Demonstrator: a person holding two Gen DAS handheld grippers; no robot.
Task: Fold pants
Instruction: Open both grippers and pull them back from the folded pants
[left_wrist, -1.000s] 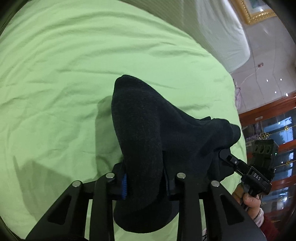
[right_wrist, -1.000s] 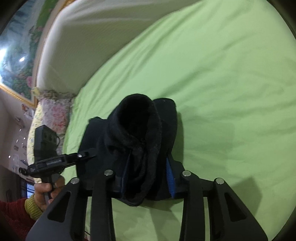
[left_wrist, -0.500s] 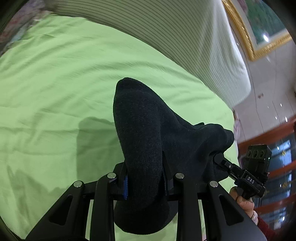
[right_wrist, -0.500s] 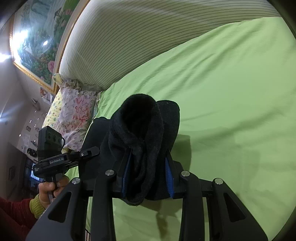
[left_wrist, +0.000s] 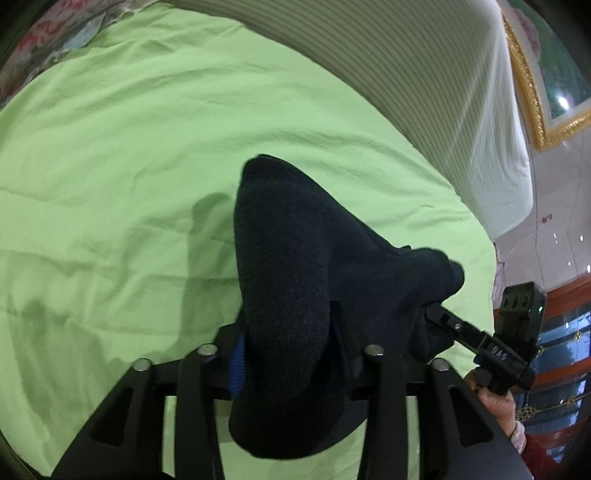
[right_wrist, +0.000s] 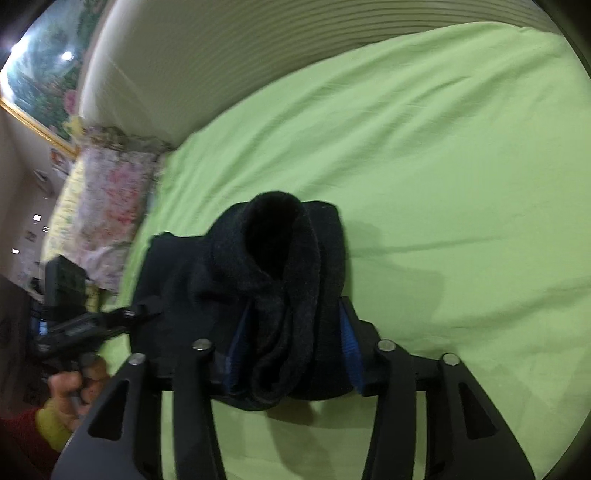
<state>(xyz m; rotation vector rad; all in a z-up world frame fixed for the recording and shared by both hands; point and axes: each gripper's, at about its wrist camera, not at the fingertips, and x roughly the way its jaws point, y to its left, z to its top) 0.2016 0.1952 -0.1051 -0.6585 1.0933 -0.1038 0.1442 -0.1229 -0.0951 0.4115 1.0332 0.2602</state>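
**We carry the dark pants over a green bedsheet, one bunched end between each gripper's jaws.**

The pants (left_wrist: 295, 280) hang between our two tools above the green sheet (left_wrist: 122, 147), near the striped bedding (left_wrist: 424, 74). The left gripper (left_wrist: 291, 354) and right gripper (right_wrist: 291, 343) are both easing their jaws apart, thick folds of cloth still between the blue pads; whether the pads still press we cannot tell. We judge the fabric soft, fleecy and limp, light but bulky, apt to slump and slide free once released; best taken at a flattened edge or hem, not through a thick wad. The right tool's body, seen from the left wrist, bears small white letters (left_wrist: 496, 349), too small to read surely. No label shows on the pants.
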